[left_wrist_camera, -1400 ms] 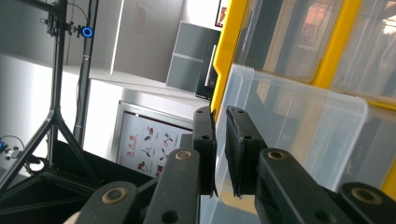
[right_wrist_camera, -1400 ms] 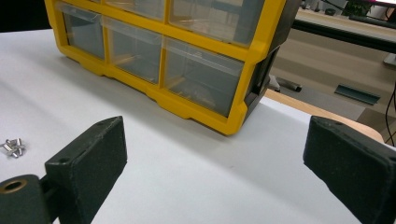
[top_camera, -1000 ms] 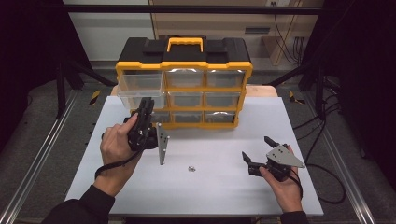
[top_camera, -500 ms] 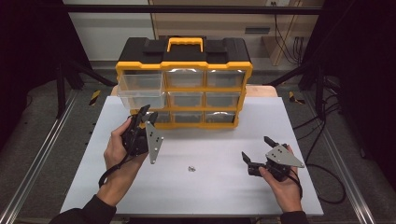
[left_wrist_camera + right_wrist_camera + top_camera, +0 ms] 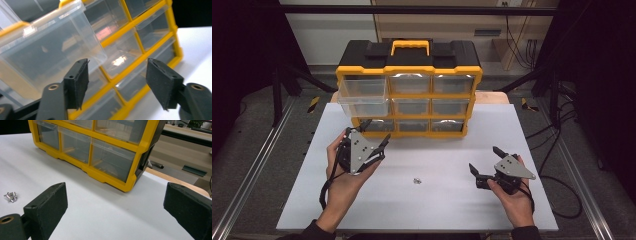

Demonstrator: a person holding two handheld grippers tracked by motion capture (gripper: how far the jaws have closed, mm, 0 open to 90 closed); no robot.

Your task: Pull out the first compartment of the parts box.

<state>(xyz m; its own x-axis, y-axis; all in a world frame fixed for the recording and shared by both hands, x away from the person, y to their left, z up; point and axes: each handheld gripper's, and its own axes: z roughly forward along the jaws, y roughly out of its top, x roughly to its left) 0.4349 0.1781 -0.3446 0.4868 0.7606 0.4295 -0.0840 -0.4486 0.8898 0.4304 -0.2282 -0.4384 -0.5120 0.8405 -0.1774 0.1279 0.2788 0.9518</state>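
Top-left drawer point(image 5: 363, 94) of the organizer point(image 5: 408, 90) is pulled out and standing proud of the frame; the other drawers sit flush. That step looks done.

Your left gripper point(image 5: 373, 142) is just in front of the open drawer, not touching it. Its jaws have just been opening; the left gripper view has them apart with nothing between, the drawer wall point(image 5: 50, 47) beyond the tips.

Your right gripper point(image 5: 484, 160) rests low over the counter point(image 5: 537, 125) at the right, jaws wide apart, empty.

The small metal parts point(image 5: 416, 180) lie in a loose cluster on the counter between your hands, well apart from the drawer. The right gripper view has them point(image 5: 10, 196) off to its left.

My read: what's left is picking up the parts, dropping them in the open drawer, then pushing it shut. The drawer looks empty so far, though clear plastic makes that hard to confirm.
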